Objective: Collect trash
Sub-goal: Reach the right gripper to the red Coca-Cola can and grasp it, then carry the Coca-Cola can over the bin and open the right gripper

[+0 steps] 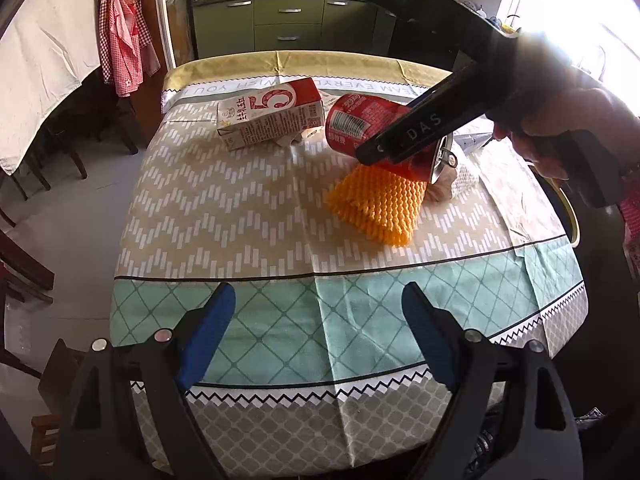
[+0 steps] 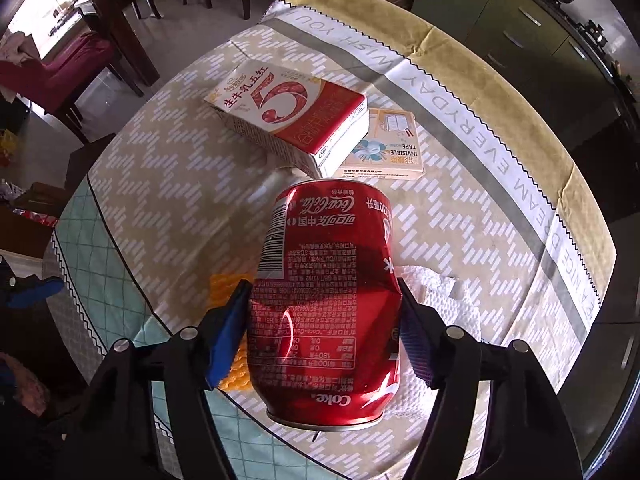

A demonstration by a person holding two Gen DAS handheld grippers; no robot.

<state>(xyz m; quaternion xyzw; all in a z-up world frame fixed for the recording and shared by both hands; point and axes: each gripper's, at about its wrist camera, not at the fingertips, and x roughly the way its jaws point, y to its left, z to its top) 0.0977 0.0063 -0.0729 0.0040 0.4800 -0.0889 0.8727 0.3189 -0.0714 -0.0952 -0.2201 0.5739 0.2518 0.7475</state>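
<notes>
Grippers: left gripper (image 1: 316, 320) released, low over the near table (image 1: 248, 216) edge, empty | right gripper (image 2: 324, 328) grasping dented red can (image 2: 324, 300), pads (image 2: 228, 332) on its sides | under can: orange foam net (image 1: 376, 208), white paper towel (image 2: 440, 296) | far: milk carton (image 2: 292, 120), tape box (image 2: 388, 148) behind it

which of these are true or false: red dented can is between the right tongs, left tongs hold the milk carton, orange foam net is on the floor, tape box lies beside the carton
1. The red dented metal can sits between the right tongs. True.
2. The left tongs hold the red and white milk carton. False: they are open and hold nothing.
3. The orange foam fruit net is on the floor. False: it lies on the patterned tablecloth.
4. The flat invisible tape box lies beside the carton. True.
</notes>
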